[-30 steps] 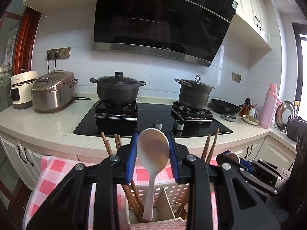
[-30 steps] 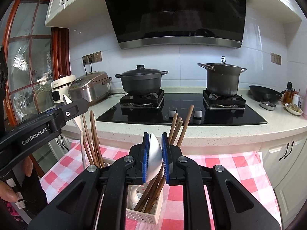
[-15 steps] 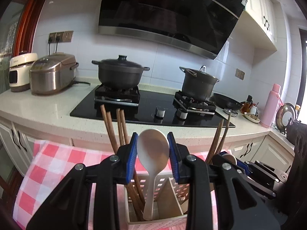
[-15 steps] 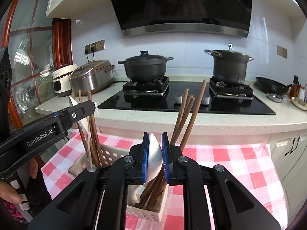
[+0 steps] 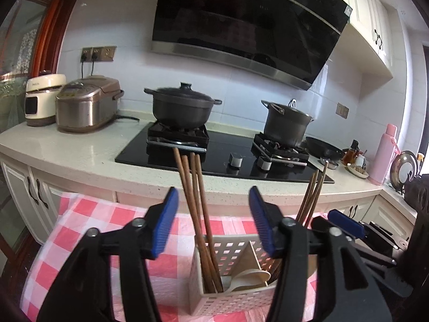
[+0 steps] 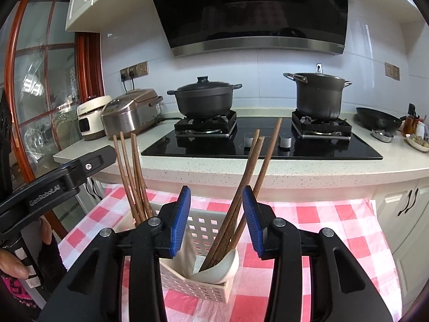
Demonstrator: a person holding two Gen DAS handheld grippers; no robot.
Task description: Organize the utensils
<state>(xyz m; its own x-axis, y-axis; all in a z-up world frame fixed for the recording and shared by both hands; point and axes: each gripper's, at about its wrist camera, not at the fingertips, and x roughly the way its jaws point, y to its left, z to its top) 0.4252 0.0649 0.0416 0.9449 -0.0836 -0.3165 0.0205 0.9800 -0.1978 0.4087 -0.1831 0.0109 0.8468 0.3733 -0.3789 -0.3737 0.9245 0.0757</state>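
Between the opening blue-padded jaws of the left gripper [image 5: 213,220], only air and four upright brown wooden chopsticks [image 5: 197,204] rising from the left compartment of the cream perforated plastic caddy [image 5: 230,302] just below. Ahead of the opening right gripper [image 6: 216,216], three more leaning dark wooden chopsticks [image 6: 248,187] crossing the gap, with a white ceramic spoon [image 6: 222,267] slumped low in the near compartment. Left and right of both tools, open red-and-white checked tablecloth [image 6: 316,214], walled beyond by the speckled cream stone counter edge [image 6: 308,173].

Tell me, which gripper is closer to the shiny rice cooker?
Left. The left gripper is over the end of the basket nearest the rice cooker; the right gripper is over its far end. Both jaws are opening, gripping nothing.
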